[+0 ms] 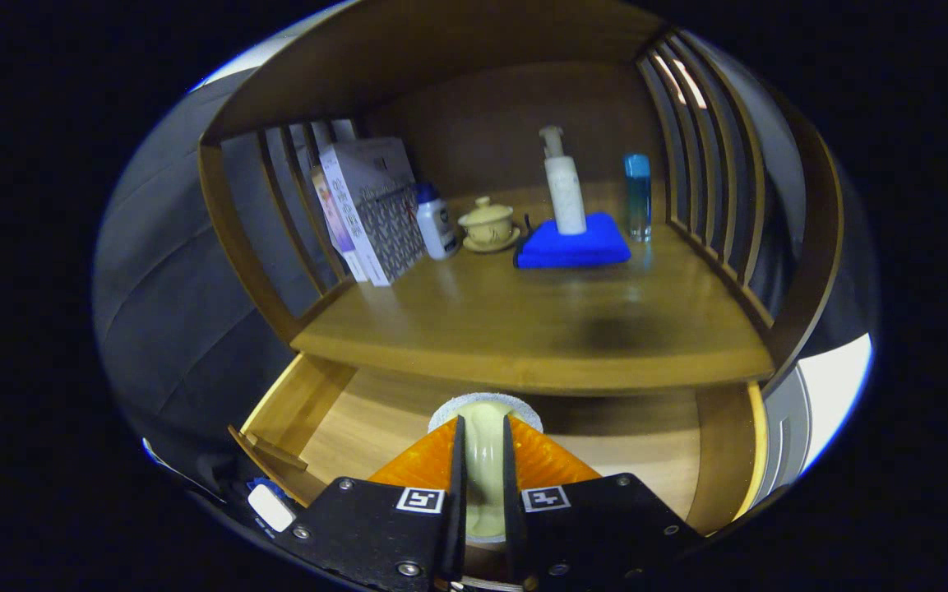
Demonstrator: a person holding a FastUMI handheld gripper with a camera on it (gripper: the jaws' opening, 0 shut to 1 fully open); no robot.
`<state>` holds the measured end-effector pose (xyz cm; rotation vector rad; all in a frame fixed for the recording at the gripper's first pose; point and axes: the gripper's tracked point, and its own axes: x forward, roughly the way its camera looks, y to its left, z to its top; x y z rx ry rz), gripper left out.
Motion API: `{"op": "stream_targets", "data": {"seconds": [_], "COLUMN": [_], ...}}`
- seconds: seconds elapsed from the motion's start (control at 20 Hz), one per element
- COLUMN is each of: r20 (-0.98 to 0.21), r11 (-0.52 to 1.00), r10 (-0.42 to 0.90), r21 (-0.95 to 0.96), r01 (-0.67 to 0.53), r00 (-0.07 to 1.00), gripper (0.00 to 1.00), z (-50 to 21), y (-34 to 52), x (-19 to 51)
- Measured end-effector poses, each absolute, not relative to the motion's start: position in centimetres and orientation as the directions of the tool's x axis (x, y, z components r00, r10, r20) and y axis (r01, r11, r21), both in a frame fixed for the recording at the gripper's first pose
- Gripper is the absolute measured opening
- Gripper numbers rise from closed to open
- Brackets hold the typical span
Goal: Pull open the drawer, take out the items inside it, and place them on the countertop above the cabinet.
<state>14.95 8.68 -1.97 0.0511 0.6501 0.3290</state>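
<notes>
One item is gripped and on its way from the drawer up to the bench.

Clenched on a pale cream piece with a grey rim [483, 427], the tongs [483, 481] hover over the open drawer [358, 427], just below the bench's [523, 329] near edge. Lift clear of that lip first, then carry it to the bare near stretch, well short of the blue cloth [574, 243], pump bottle [564, 185] and lidded cup [487, 224], and set it down level before letting go.
</notes>
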Motion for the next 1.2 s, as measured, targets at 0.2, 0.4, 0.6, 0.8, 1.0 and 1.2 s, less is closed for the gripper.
{"op": "stream_targets", "data": {"seconds": [0.2,0.4,0.6,0.8,1.0,1.2], "r20": [-0.525,-0.487,-0.465,-0.498,-0.497,-0.467], "r11": [0.942,0.947,0.962,0.972,0.98,0.995], "r10": [0.331,0.322,0.274,0.233,0.174,0.077], "r21": [0.143,0.148,0.134,0.156,0.168,0.09], "r01": [-0.302,-0.287,-0.239,-0.178,-0.102,-0.039], "r00": [0.784,0.812,0.842,0.835,0.85,0.881], "gripper": [0.2,0.2,0.2,0.2,0.21,0.25], "z": [1.3,3.7,5.0,3.9,3.0,2.4], "y": [9.5,10.4,10.6,10.6,9.8,7.8], "x": [15.5,17.4,20.8,23.2,26.5,28.1]}}
